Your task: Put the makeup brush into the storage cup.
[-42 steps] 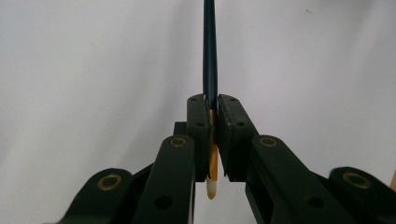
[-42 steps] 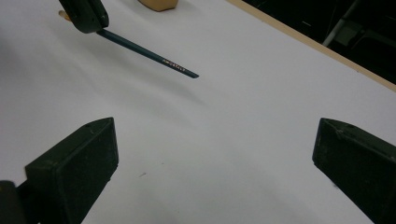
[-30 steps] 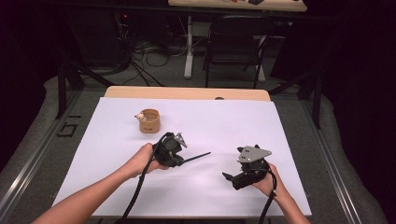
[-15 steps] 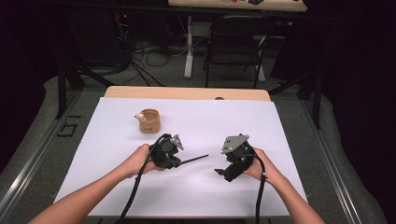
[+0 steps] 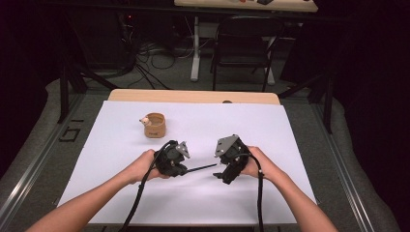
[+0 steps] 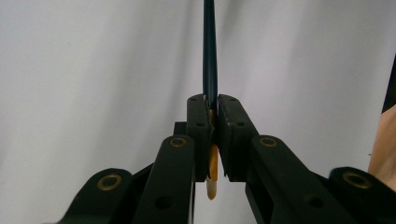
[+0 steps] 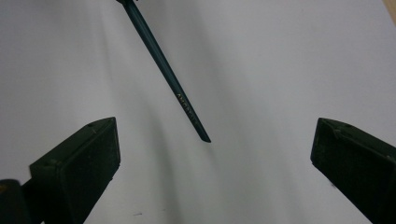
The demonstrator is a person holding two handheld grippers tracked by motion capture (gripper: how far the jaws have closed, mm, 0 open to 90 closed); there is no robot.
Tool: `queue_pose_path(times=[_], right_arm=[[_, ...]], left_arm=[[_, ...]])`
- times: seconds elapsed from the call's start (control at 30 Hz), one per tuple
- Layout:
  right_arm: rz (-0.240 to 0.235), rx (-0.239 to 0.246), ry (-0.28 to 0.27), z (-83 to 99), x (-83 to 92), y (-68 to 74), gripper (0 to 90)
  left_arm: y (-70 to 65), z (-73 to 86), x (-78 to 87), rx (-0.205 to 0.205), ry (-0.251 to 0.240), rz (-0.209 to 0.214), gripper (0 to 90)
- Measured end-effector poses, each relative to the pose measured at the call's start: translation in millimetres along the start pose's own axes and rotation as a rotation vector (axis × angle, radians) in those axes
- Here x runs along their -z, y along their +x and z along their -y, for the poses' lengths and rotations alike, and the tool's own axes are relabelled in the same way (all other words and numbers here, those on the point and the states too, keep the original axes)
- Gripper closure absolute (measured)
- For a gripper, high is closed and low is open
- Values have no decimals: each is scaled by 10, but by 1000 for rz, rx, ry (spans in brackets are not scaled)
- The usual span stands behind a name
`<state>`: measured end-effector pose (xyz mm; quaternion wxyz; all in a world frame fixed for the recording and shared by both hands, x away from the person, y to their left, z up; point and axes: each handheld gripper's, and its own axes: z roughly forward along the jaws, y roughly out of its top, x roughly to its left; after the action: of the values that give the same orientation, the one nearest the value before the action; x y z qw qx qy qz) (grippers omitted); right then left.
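Note:
A thin dark pencil with a yellowish near end sticks out of my left gripper, which is shut on it just above the white sheet. In the left gripper view the pencil runs straight up from between the closed pads of the left gripper. My right gripper faces it from the right, open. In the right gripper view the pencil's free end hangs between the wide-apart jaws of the right gripper, touching neither pad.
A small brown cup with a little white thing at its rim stands at the back left of the white sheet. The wooden table edge lies beyond it. A chair and cables are on the floor behind.
The right hand has carried its open gripper leftward, from the sheet's right side up to the pencil's free end. The left gripper and the pencil have stayed put.

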<state>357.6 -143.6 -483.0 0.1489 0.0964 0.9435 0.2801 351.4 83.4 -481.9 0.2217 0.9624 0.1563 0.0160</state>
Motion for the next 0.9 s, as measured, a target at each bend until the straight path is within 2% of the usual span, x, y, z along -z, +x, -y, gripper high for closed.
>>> queue_pose_path(times=[0.3, 0.4, 0.5, 0.63, 0.9], right_arm=[[-16, 46, 27, -87, -114, 39, 154], [-24, 54, 33, -107, -151, 49, 254], [-53, 81, 50, -123, -187, 58, 372], [-85, 108, 64, -135, -232, 74, 461], [-104, 134, 74, -148, -307, 94, 605]], left_arm=[[-19, -7, -1, -27, -1, 6, 840], [-31, -11, 4, -32, -4, 5, 840], [-34, -16, 13, -44, -1, 5, 840], [-37, -18, 23, -49, -4, 2, 840], [-48, -21, 30, -60, -7, 4, 840]])
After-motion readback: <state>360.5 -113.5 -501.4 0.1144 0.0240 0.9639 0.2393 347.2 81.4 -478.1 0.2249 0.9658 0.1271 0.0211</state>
